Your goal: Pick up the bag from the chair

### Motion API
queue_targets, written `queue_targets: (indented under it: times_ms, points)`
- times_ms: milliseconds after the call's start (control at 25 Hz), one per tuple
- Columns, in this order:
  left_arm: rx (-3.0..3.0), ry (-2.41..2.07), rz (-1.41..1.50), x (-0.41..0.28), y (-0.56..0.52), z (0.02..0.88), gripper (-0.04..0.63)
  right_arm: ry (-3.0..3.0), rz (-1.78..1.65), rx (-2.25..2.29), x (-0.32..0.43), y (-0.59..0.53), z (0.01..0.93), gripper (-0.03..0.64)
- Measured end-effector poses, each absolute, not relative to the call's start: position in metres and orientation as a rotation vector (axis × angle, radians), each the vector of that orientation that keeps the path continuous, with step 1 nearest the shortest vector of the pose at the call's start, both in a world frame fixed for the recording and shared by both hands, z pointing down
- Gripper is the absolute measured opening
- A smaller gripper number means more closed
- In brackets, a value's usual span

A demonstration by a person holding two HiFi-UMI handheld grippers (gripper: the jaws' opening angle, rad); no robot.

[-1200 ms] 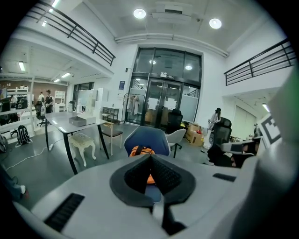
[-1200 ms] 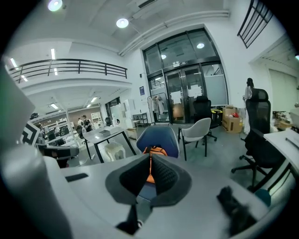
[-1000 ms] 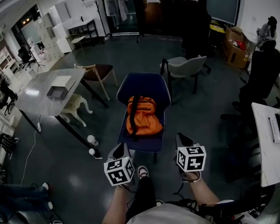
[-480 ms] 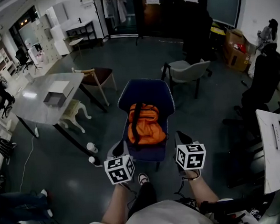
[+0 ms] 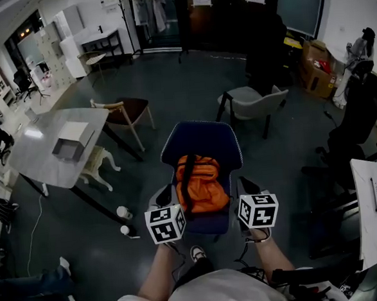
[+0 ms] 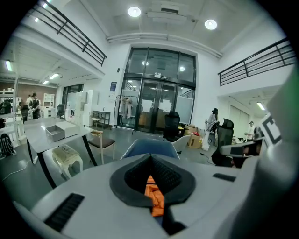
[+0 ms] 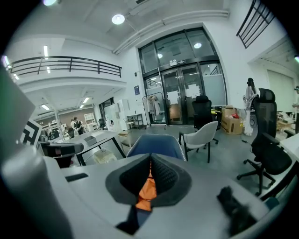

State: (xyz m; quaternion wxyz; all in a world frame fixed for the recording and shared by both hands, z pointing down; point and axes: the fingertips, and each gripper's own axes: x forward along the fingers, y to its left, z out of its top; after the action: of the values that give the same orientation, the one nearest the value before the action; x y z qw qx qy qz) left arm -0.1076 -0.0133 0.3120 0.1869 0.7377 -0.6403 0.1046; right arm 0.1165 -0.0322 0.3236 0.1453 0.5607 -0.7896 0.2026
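Both tongs are shut w/ nothing in them: left tongs (image 5: 161, 199) and right tongs (image 5: 246, 186) hang side by side, pads pressed together. The orange bag (image 5: 200, 185) lies just ahead of them & between the two, on the seat of the blue chair (image 5: 200, 136), not touched by either. Step in hand looks like the approach. To do it well: open one pair before reaching in and aim for the dark strap (image 5: 187, 175) running down the bag ahead of the left tongs, since slack fabric will prob slip. Come in from above, clamp fully, then lift straight up so the bag clears the chair sides w/o dragging
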Motion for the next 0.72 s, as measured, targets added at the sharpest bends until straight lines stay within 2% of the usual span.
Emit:
queue_targets:
  times_ms: [360, 720]
  points:
    - [2.067, -1.758, 0.326, -0.137, -0.082, 0.328, 0.012, -2.231, 0.616, 1.638, 0.094, -0.095, 0.334, 0.034]
    - [2.020, -1.695, 0.396, -0.142, -0.114, 0.370, 0.012, -2.144, 0.706, 1.645, 0.102, -0.111, 0.369, 0.034]
